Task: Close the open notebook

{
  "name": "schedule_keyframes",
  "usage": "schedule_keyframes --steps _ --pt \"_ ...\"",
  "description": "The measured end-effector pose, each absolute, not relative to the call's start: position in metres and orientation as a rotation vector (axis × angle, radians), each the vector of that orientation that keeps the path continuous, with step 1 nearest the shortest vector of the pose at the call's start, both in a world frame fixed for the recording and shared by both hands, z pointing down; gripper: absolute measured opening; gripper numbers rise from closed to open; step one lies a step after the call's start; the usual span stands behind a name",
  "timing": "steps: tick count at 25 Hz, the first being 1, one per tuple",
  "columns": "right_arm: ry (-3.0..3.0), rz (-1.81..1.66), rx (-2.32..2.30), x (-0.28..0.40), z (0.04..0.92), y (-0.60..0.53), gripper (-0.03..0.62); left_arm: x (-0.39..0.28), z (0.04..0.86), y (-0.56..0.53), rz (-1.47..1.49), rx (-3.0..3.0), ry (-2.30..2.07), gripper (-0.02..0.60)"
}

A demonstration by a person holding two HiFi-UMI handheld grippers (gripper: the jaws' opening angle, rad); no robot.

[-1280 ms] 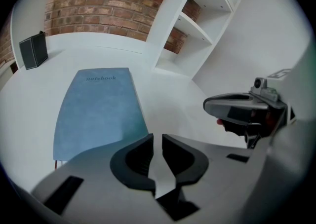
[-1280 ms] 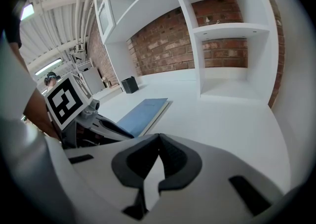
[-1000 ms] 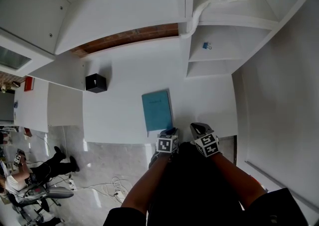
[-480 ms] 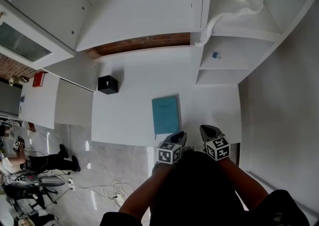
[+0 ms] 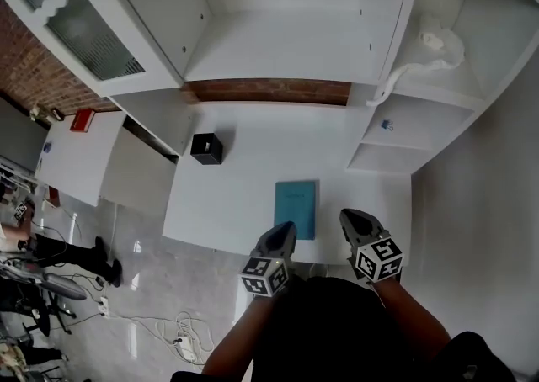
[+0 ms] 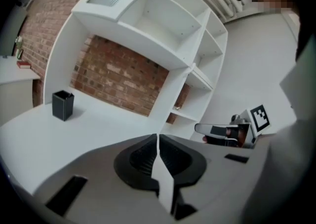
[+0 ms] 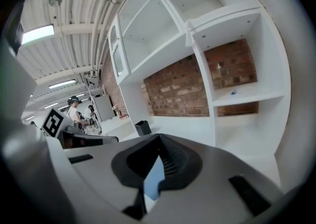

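Two forearms reach forward from the lower edge of the head view, side by side, each carrying a gripper tilted slightly downward toward the desk's near edge.

On the left gripper (image 5: 283, 229) the jaws stand together, having just been closing, with nothing between them. On the right gripper (image 5: 349, 215) the jaws are fully together and hold nothing. Neither gripper touches any object; both gripper views look out across the desk top toward the shelving.

Position of the notebook (image 5: 296, 208): teal, closed, lying flat on the white desk (image 5: 244, 178) near its front edge. From the head view it sits between the two grippers, with the left gripper's tips just beside its near left corner.

Surroundings:
- A black box (image 5: 206, 149) stands on the desk, well to the left of the notebook, near the brick wall (image 5: 269, 91).
- The shelves (image 5: 396, 132) stand at the desk's right end — a small blue item (image 5: 386, 124) on one, a white cloth (image 5: 438, 42) on a higher one.
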State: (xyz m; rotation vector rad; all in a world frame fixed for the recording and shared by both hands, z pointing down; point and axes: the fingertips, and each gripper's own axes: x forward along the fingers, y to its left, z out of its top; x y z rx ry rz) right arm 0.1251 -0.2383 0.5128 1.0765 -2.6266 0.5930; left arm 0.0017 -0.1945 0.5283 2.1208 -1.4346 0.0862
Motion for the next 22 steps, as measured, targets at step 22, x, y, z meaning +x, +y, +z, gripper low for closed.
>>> schedule_keyframes --steps 22 --pt "-2.508 0.33 1.49 0.135 0.424 -0.24 -0.002 -0.16 0.429 -0.187 0.108 2.22 -1.738 0.009"
